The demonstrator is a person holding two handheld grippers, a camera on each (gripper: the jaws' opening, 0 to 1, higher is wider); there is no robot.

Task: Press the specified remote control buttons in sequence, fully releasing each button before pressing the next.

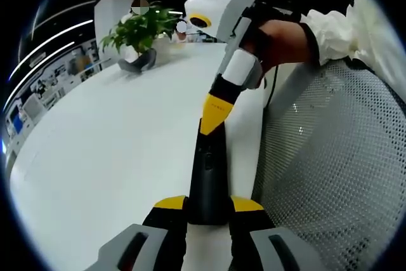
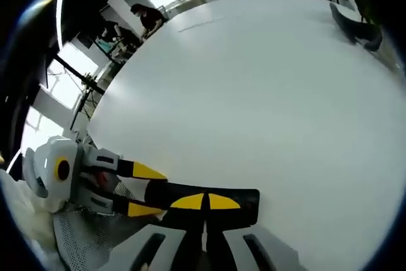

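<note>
In the left gripper view, the left gripper (image 1: pixel 207 211) rises from the bottom edge with its yellow-tipped jaws clenched on the near end of a dark remote control (image 1: pixel 208 176). The remote runs away from the camera and lies along the right edge of the white tabletop (image 1: pixel 108 157). The right gripper (image 1: pixel 211 117) comes in from the top right, held by a hand in a dark glove (image 1: pixel 279 39) with a white sleeve (image 1: pixel 342 26) behind it. Its yellow jaw tips are pressed together and rest on the far part of the remote's top face. A white mesh chair back (image 1: pixel 330 169) stands just beside the tabletop's right edge. Near the far edge a potted green plant (image 1: pixel 139 36) sits in a grey pot.

In the right gripper view, the right gripper (image 2: pixel 204 202) shows its two yellow tips closed against each other, touching the remote control (image 2: pixel 203 204), which lies across the near edge of the tabletop (image 2: pixel 254 93). The left gripper (image 2: pixel 143 190) enters from the left, its jaws grasping the remote's left end. At the tabletop's far right corner sits the dark pot (image 2: pixel 355 26). A person (image 2: pixel 147 16) stands beyond the far left edge.
</note>
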